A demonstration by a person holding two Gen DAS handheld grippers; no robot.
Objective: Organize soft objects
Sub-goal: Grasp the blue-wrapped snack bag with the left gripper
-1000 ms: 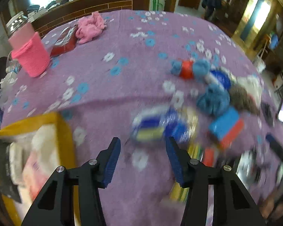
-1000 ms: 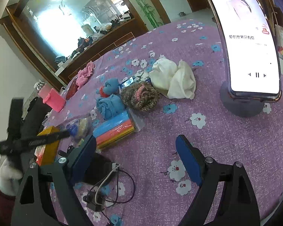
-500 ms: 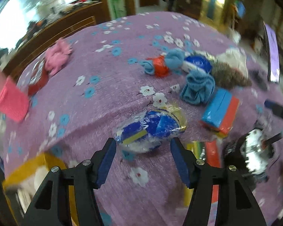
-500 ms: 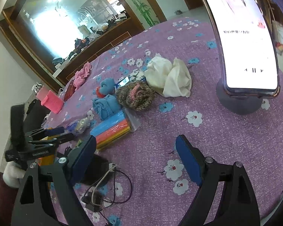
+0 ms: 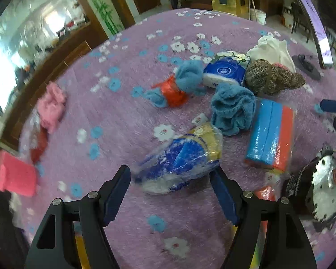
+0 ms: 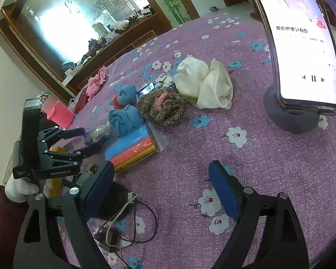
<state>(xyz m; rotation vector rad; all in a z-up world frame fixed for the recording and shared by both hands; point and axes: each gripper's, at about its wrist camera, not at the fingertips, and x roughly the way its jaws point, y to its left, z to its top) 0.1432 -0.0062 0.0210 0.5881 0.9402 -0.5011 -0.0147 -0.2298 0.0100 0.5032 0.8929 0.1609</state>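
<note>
My left gripper [image 5: 171, 179] is open, its blue pads either side of a clear bag of blue and yellow sponges [image 5: 181, 157] lying on the purple flowered cloth [image 5: 123, 116]. Behind it lie a blue towel [image 5: 233, 112], a blue-and-orange toy [image 5: 177, 87], a blue tissue pack [image 5: 224, 72], a brown knit hat [image 5: 271, 78], a white cloth [image 5: 273, 49] and a blue-orange sponge pack [image 5: 271, 134]. My right gripper [image 6: 161, 183] is open and empty over bare cloth; the left gripper [image 6: 78, 141] shows at its left.
A phone on a stand [image 6: 302, 44] rises at the right. A pink knit cup [image 5: 15, 174], a pink cloth [image 5: 51, 105] and a red pouch [image 5: 39, 143] lie at the left. A yellow box [image 6: 56, 157], a black device and cables [image 6: 123, 219] are near the front edge.
My left gripper swung right from the yellow box and moved forward, so its open pads now flank the sponge bag. My right gripper has hardly moved.
</note>
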